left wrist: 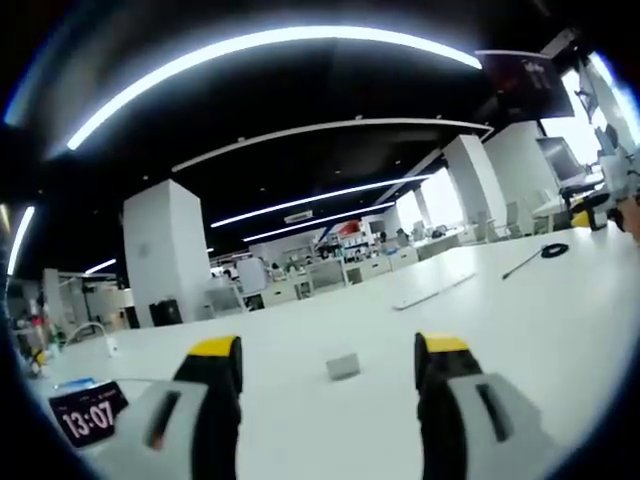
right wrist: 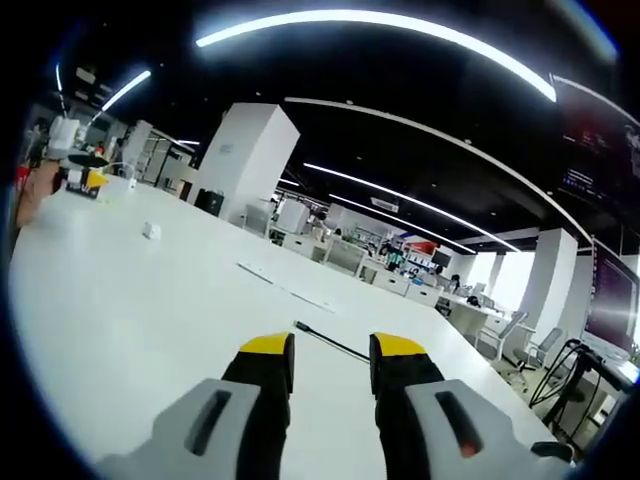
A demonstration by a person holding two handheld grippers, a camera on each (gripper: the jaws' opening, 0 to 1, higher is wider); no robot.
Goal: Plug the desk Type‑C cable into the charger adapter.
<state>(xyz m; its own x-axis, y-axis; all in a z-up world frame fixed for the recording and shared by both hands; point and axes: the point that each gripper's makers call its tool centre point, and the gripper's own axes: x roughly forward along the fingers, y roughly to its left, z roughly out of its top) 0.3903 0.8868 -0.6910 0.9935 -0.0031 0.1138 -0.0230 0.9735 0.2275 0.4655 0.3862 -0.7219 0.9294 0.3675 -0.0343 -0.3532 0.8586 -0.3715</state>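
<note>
A small white charger adapter (left wrist: 343,366) sits on the white desk (left wrist: 330,430), just ahead of my left gripper (left wrist: 329,348), whose yellow-tipped jaws stand wide apart and hold nothing. The black Type-C cable (left wrist: 540,252) lies far off to the right, partly coiled. In the right gripper view the cable's straight end (right wrist: 330,341) lies on the desk (right wrist: 120,300) just beyond my right gripper (right wrist: 333,348), which is open and empty. The adapter (right wrist: 151,231) looks tiny at the far left there.
A timer (left wrist: 88,415) reading 13:07 stands at the desk's near left. A thin white strip (left wrist: 435,290) lies mid-desk, also seen as a strip (right wrist: 285,285). The other gripper and a hand (right wrist: 45,185) show far left. Office desks and pillars stand behind.
</note>
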